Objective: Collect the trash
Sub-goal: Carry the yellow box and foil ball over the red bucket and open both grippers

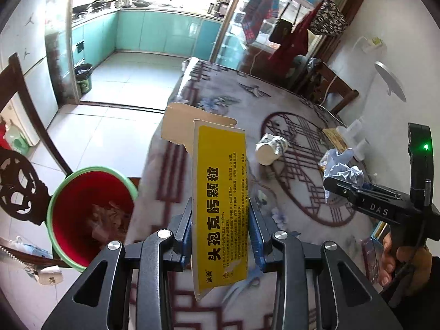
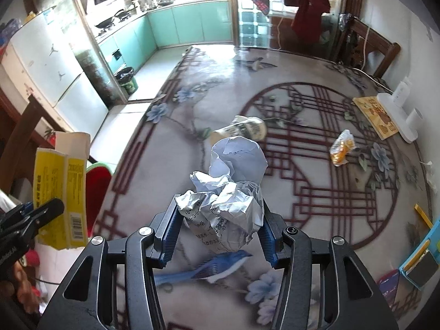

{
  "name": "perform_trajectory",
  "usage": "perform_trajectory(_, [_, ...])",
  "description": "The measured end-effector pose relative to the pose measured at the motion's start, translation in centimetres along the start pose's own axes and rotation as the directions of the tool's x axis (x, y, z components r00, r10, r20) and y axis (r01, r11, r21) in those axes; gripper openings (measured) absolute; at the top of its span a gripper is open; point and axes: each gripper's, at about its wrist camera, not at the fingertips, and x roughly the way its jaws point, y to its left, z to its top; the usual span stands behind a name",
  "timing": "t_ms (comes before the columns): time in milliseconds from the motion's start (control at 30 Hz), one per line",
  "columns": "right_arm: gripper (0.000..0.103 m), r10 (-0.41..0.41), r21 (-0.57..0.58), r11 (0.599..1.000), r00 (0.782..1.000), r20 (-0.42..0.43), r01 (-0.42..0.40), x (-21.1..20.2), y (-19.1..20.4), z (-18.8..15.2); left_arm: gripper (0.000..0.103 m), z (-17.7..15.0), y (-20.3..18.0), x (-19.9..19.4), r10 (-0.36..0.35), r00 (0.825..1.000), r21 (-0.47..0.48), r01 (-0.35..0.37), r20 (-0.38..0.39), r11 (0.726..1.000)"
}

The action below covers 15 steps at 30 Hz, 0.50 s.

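Note:
My left gripper (image 1: 220,228) is shut on a yellow medicine box (image 1: 220,192) with its flap open, held above the table's left edge beside a red bin with a green rim (image 1: 82,214). The box also shows in the right wrist view (image 2: 59,192). My right gripper (image 2: 218,228) is shut on a crumpled paper ball (image 2: 228,187) above the table; it also shows in the left wrist view (image 1: 341,176). A crushed paper cup (image 2: 242,129) lies on the table beyond it. An orange snack wrapper (image 2: 341,148) lies to the right.
The table has a patterned cloth (image 2: 302,192). A white stand (image 2: 398,112) and a yellow card (image 2: 376,115) sit at its right edge. A blue box (image 2: 420,258) is near right. A dark wooden chair (image 1: 19,165) stands left of the bin. A black bin (image 1: 84,78) stands in the kitchen.

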Motion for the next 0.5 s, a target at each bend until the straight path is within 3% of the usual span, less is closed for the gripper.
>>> perform_trajectory(500, [0.050, 0.050, -0.107, 0.993, 0.999, -0.016, -0.051, 1.6, 8.8, 0.8, 0.032, -0.6, 9.1, -2.1, 0.053, 0.998, -0.112, -0.051, 0.016, 0.992])
